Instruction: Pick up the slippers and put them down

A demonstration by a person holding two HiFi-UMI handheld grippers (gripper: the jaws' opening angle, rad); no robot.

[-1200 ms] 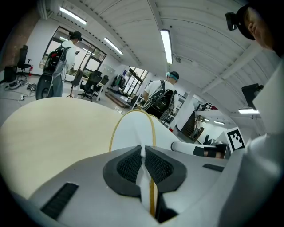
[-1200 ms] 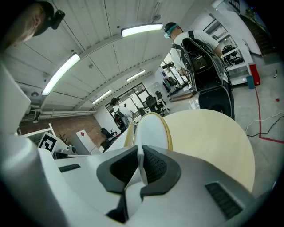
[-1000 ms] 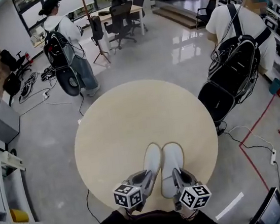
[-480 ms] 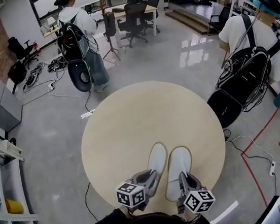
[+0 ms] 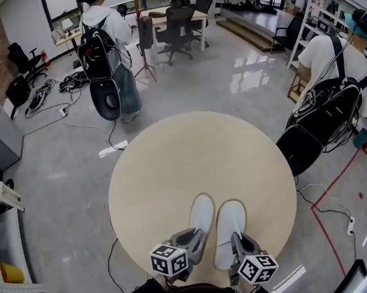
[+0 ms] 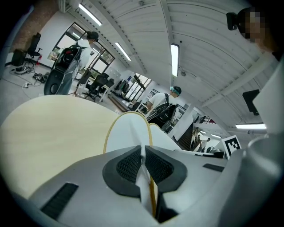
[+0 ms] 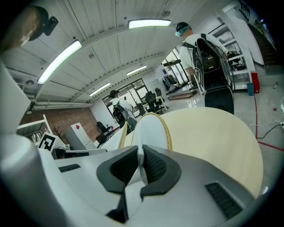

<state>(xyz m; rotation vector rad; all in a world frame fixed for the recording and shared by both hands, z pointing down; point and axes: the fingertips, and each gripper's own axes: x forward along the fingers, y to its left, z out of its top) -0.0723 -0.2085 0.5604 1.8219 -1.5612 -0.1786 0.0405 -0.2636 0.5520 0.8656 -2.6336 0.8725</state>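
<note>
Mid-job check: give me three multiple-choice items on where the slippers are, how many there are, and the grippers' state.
1. The slippers are: A at the table's near edge; B on the floor; C on a chair.
2. Slippers: A one; B two; C three.
3. The left gripper and right gripper are: A open; B each shut on a slipper; C shut, empty.
Answers: A, they show by the near rim; B, a white pair side by side; B, pads pinch slipper in both gripper views.

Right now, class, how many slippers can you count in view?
2. The left slipper is clamped in the left gripper, the right slipper in the right gripper, side by side over the round table. No others show.
</note>
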